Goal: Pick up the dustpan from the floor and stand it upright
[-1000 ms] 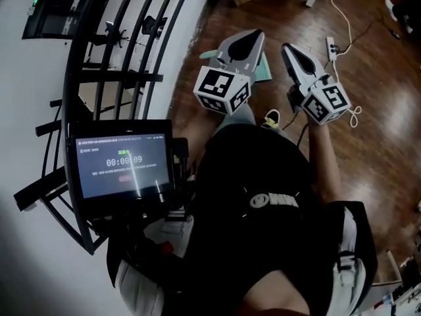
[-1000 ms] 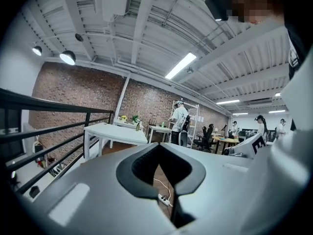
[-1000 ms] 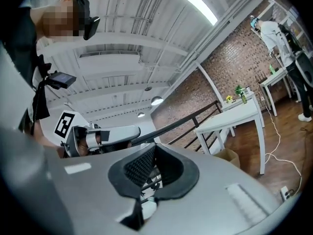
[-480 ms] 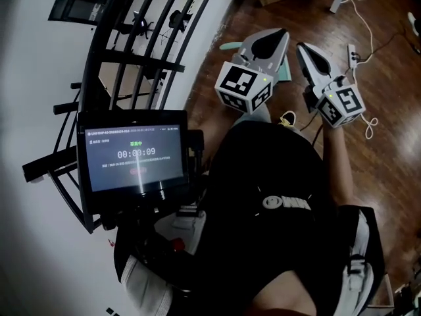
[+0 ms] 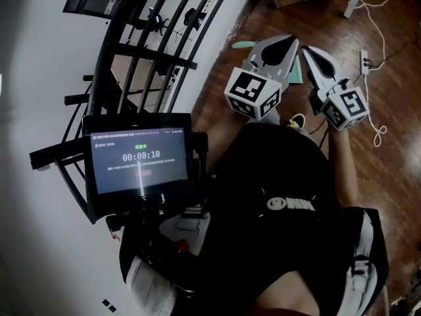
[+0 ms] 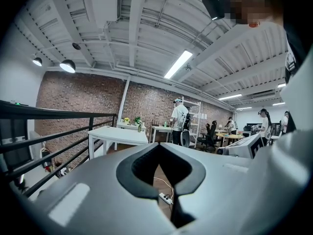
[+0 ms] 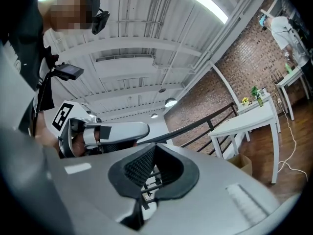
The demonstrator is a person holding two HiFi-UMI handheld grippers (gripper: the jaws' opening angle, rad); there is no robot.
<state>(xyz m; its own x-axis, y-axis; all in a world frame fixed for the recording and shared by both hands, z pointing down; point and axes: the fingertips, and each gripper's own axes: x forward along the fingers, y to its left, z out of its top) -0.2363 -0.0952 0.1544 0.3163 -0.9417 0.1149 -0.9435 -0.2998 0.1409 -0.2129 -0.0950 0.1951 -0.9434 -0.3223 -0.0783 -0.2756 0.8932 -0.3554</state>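
Left gripper (image 5: 289, 41) and right gripper (image 5: 308, 51) advance together over brown wooden floor (image 5: 391, 166) toward pale-green plastic dustpan (image 5: 242, 44), lying flat, half hidden beneath them. We hold both jaw pairs pressed together, empty; pickup not begun, opening likely first.

The person holds the left tool (image 5: 284, 43) and the right tool (image 5: 309, 50) side by side in front of the torso, both with jaws together and empty.
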